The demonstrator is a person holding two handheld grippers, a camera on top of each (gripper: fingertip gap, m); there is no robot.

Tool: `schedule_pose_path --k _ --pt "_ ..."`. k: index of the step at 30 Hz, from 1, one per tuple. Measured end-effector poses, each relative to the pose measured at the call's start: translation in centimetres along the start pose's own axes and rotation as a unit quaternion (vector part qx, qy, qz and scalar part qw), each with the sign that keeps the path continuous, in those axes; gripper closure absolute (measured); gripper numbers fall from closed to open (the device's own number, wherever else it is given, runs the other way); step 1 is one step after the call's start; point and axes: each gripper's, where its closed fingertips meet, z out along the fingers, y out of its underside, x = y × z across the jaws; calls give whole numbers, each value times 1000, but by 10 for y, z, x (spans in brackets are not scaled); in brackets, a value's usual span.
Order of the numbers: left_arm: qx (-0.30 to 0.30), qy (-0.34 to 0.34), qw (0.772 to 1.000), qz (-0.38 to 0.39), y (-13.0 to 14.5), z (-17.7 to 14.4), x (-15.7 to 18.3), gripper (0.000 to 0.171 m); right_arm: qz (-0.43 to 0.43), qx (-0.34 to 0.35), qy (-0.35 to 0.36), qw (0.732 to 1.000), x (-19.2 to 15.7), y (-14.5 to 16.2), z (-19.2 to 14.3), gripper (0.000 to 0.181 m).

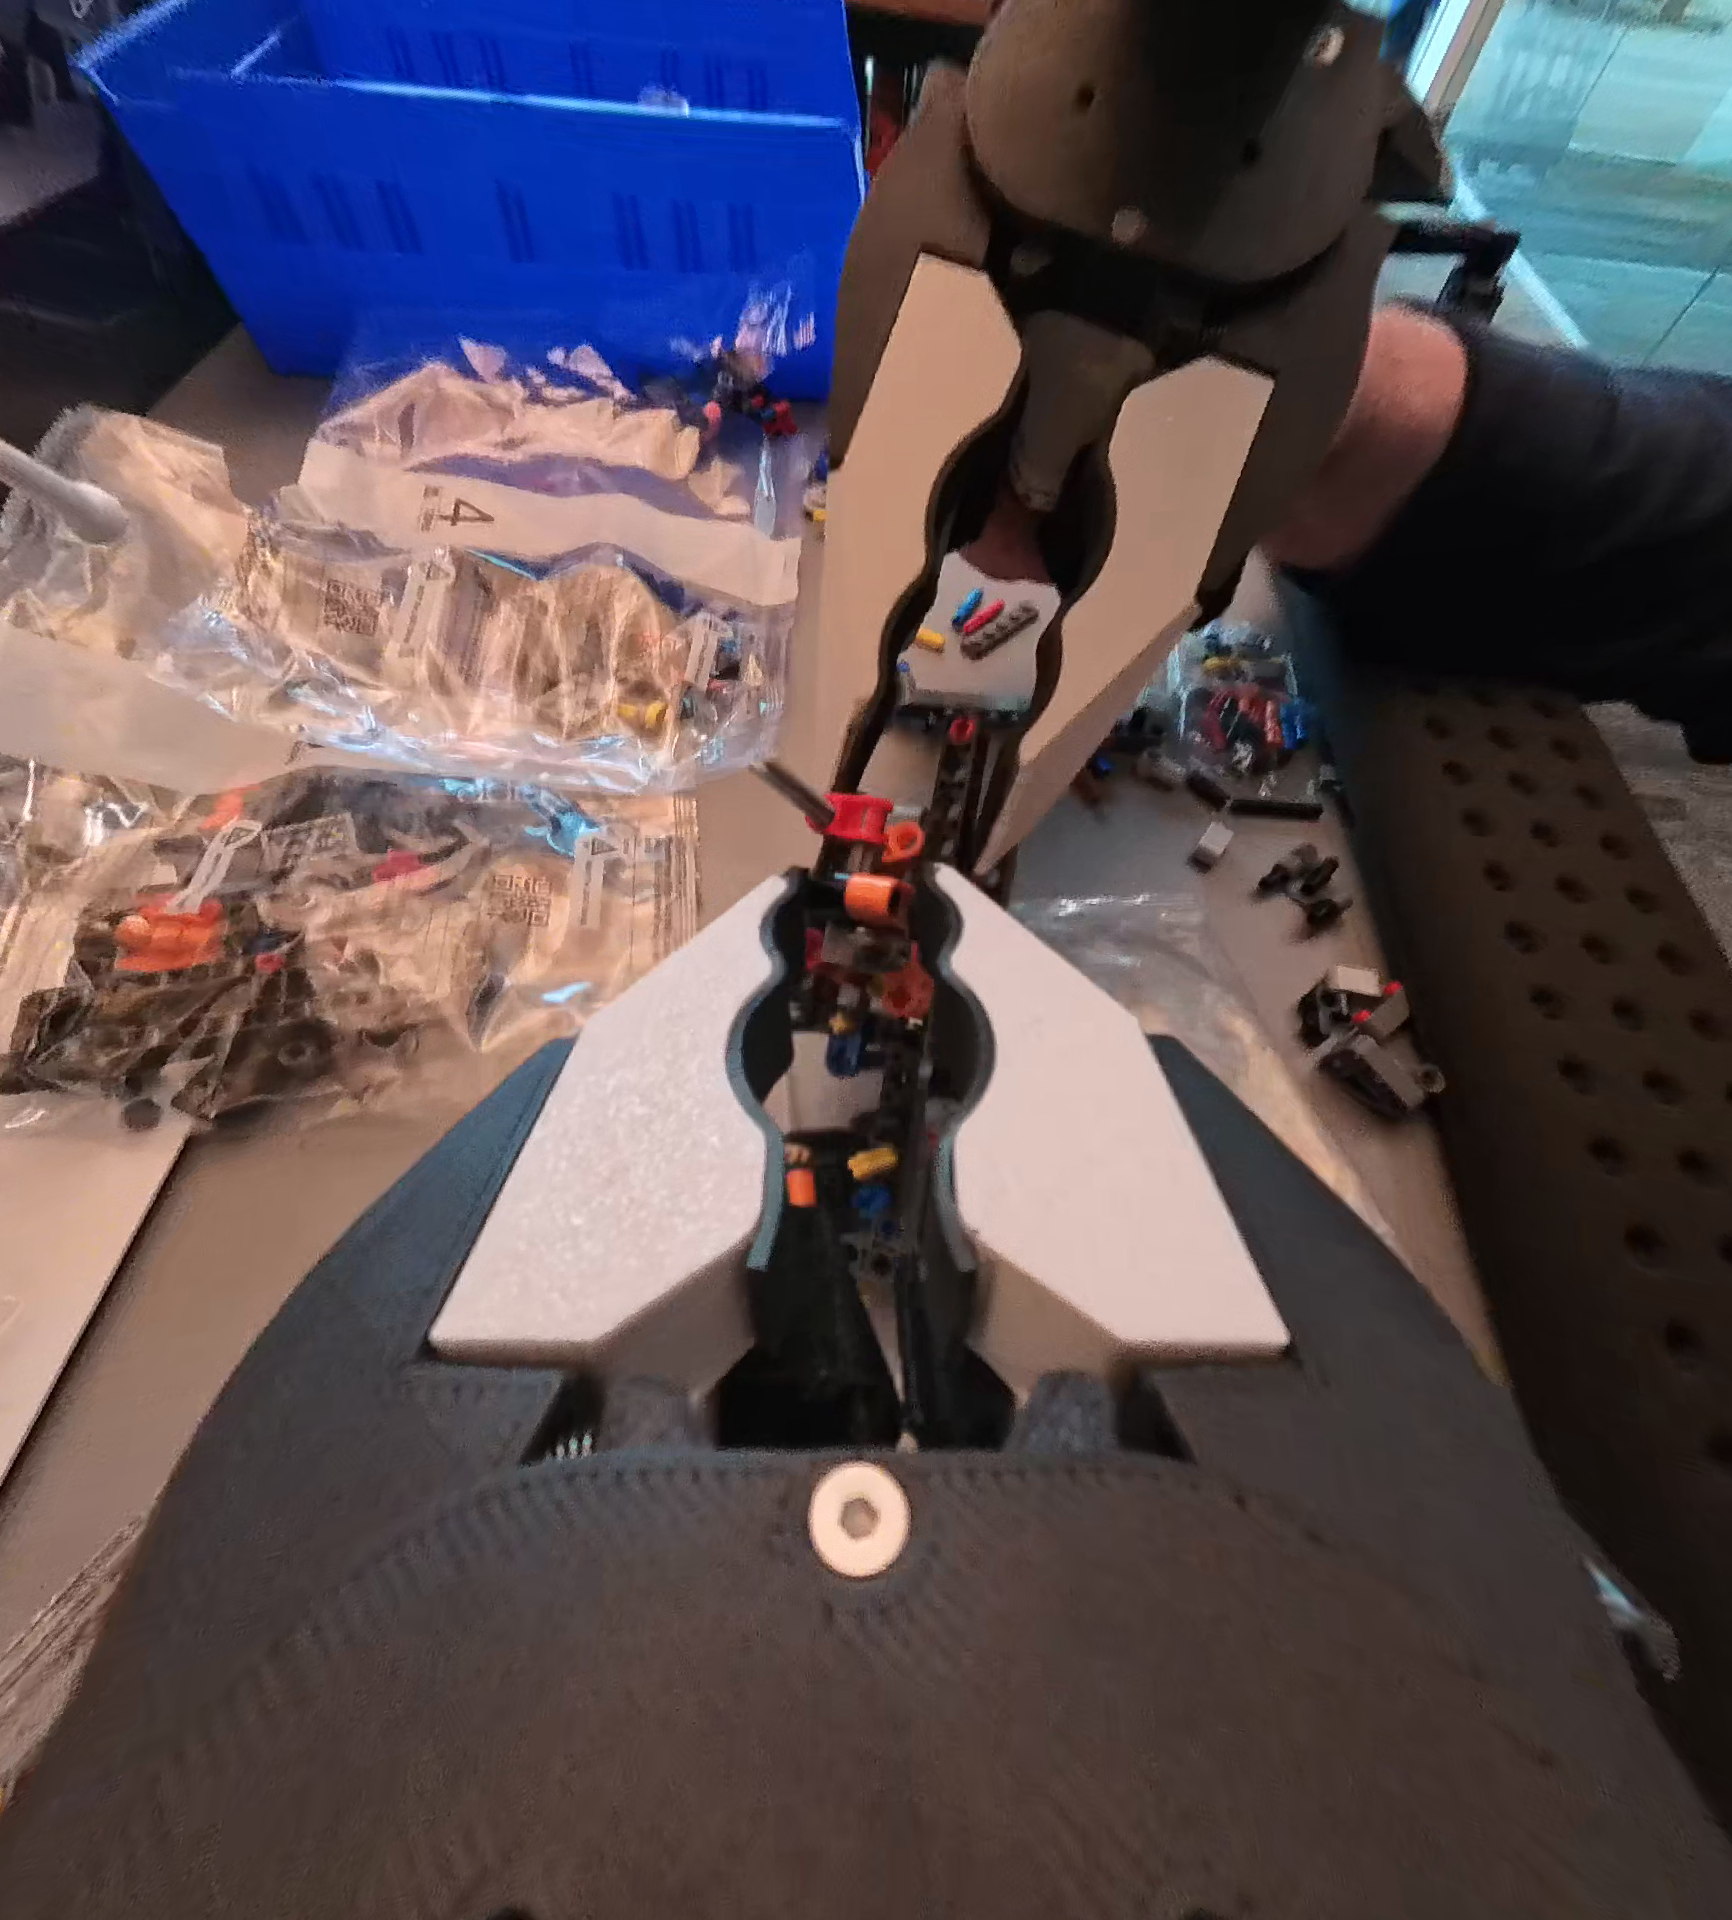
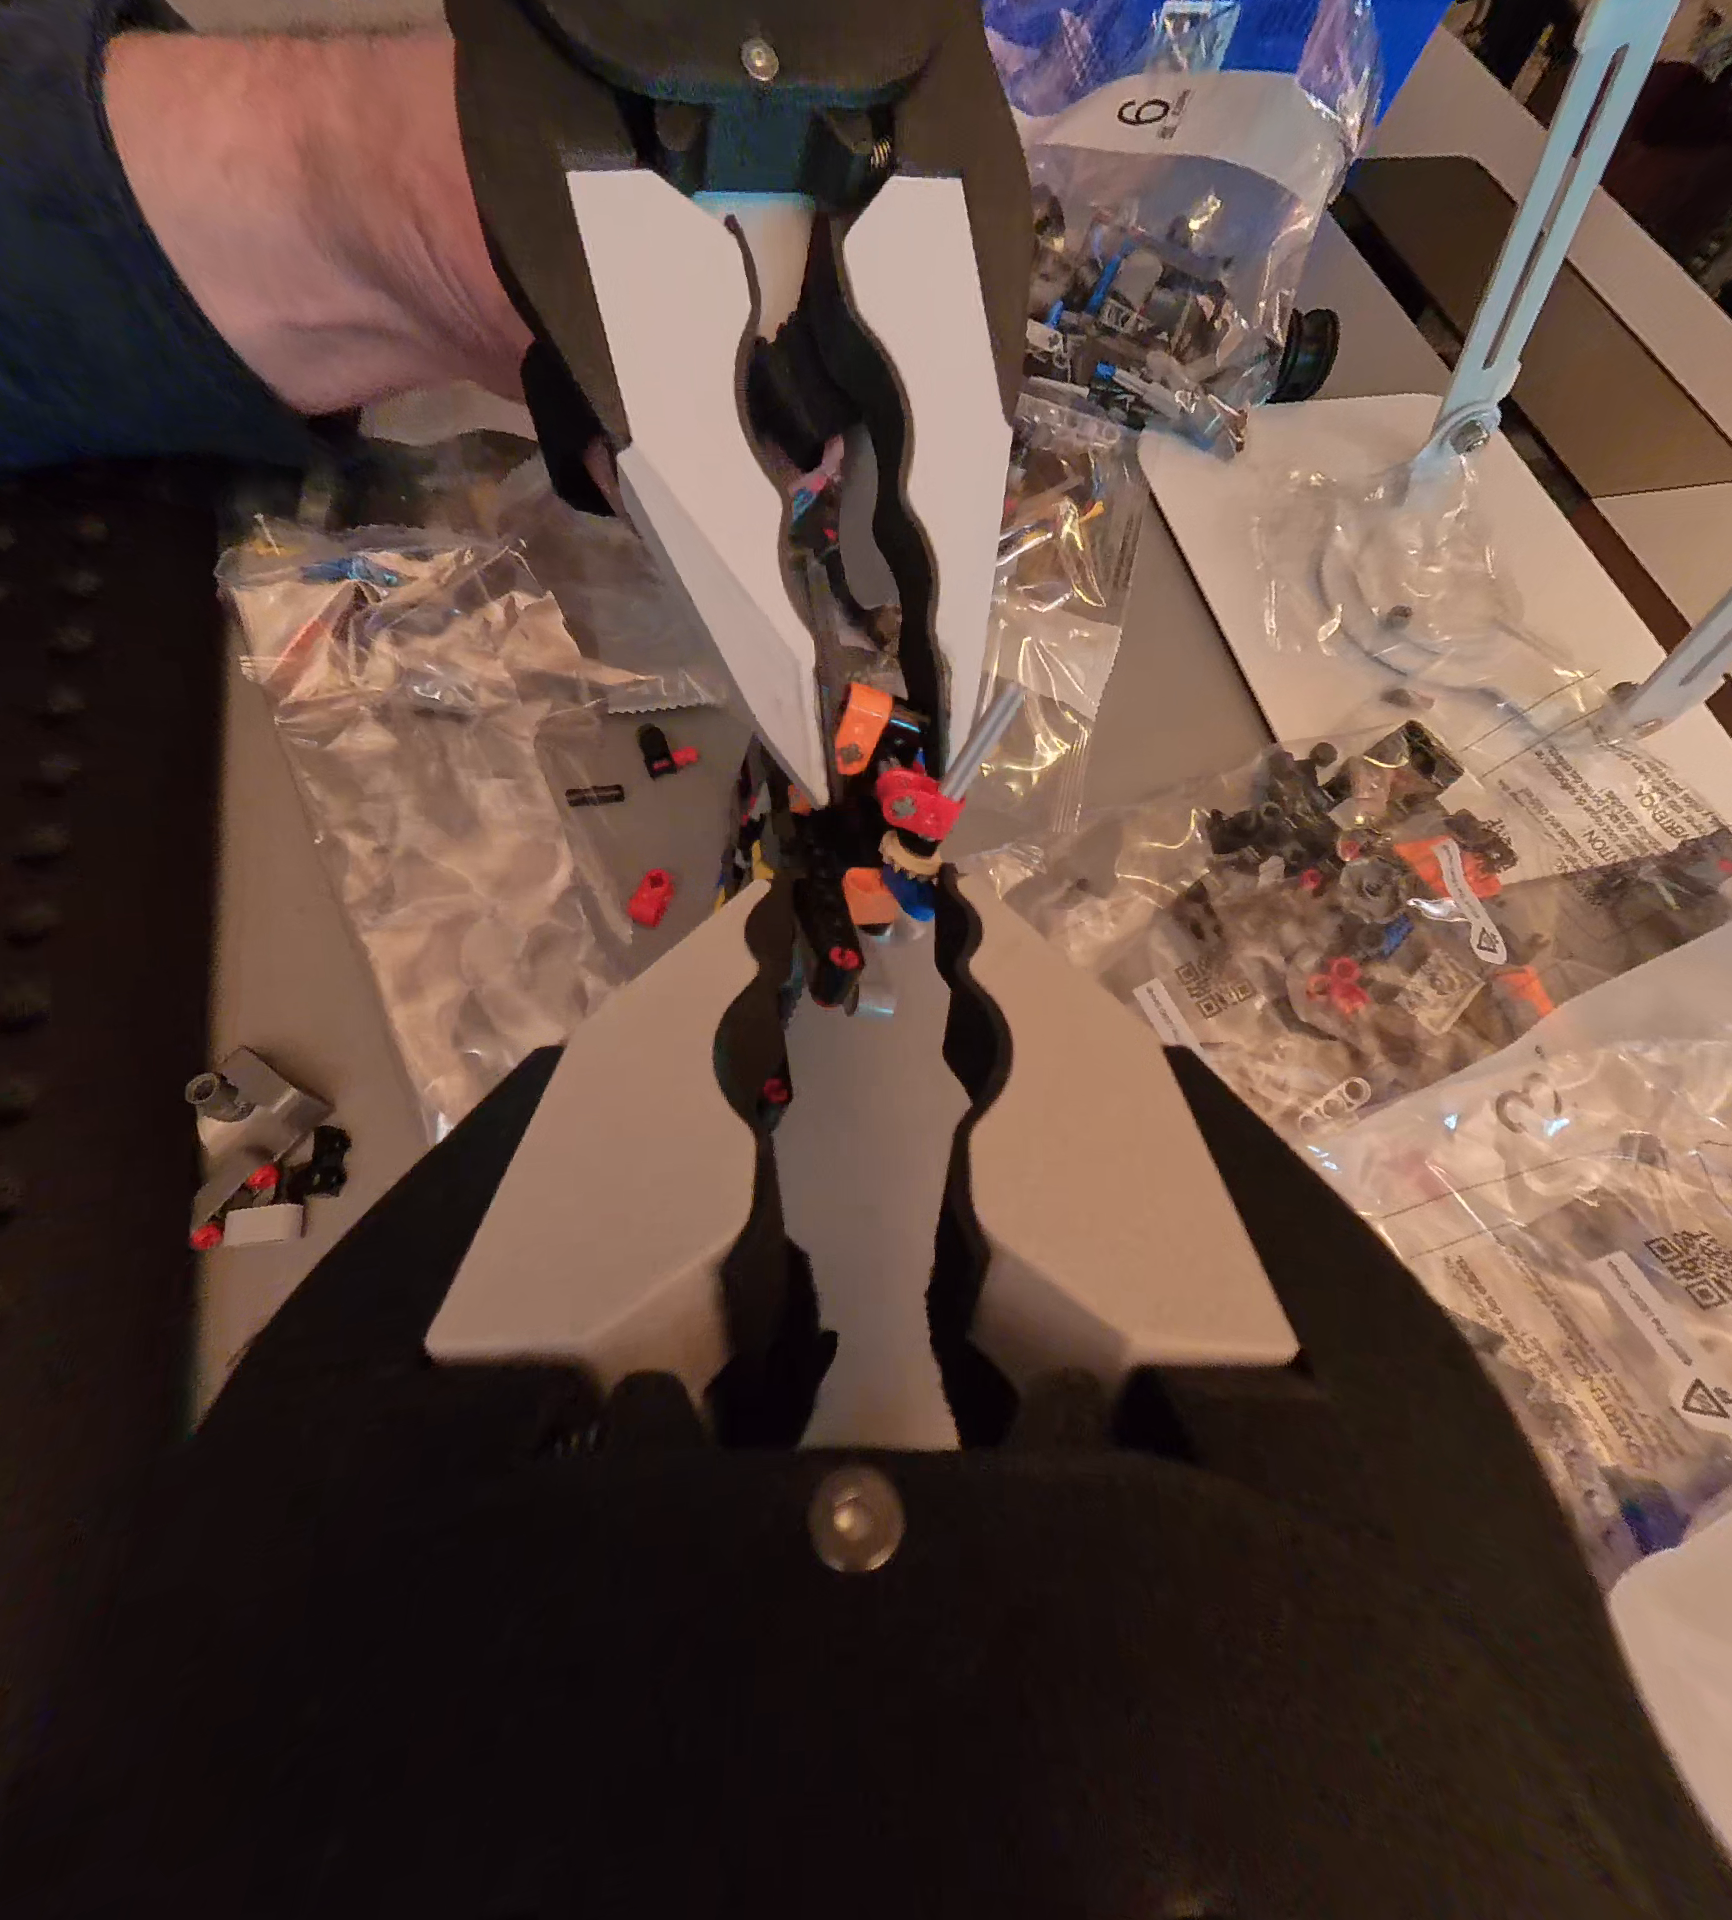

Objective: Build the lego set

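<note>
Left of the matt, ridged black plastic left gripper [image 1: 857, 883] with grainy white pads [image 1: 633, 1164] lie glossy, crinkled clear plastic bags [image 1: 488, 644]. Beyond them stands a smooth blue plastic crate [image 1: 529, 208]. Right of it runs a matt dark perforated mat [image 1: 1620, 1039].

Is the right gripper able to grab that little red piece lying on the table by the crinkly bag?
Probably not right now. The right gripper is shut on the lego assembly, so it's busy. The red piece itself lies uncovered.

My right gripper [image 2: 857, 899] meets my left gripper [image 2: 888, 769] at twelve o'clock, both closed around the lego assembly [image 2: 867, 862].
</note>
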Motion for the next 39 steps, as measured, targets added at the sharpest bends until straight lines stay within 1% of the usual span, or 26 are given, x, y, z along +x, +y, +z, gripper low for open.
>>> schedule_pose_path --k 4,6,10,15,21,23,26,28,30,33,36,39 --pt "-4 -7 1000 21 -1 -1 1 153 -5 -1 -1 1000 -1 0 0 157" --pt "-5 -2 1000 17 0 -1 2 153 -3 0 -6 1000 -3 0 0 157" --pt "32 7 999 -2 -9 -5 2 154 2 18 -6 1000 -2 -6 -4 157" --pt "85 10 996 -23 -25 -13 0 154 12 58 -2 998 0 -18 -12 162" --pt "106 14 994 -32 -31 -13 0 155 18 68 -6 998 1 -20 -15 162" --pt "101 12 995 -22 -31 -14 2 154 14 74 -1 997 1 -22 -16 162" --pt "91 10 996 -22 -26 -15 -1 154 38 90 -10 995 2 -26 -16 161" --pt "70 1 997 -8 -21 -11 -1 154 47 101 -17 994 2 -29 -18 154" --pt "76 18 997 -1 -24 -7 6 154 49 90 -18 995 2 -25 -15 161" --pt "67 18 998 5 -22 -3 9 154 34 69 7 997 7 -18 -13 174" --pt "80 9 997 9 -28 -4 8 155 44 83 3 996 8 -22 -17 176" --pt "84 4 996 11 -30 -5 8 154 37 75 7 996 7 -20 -15 177"
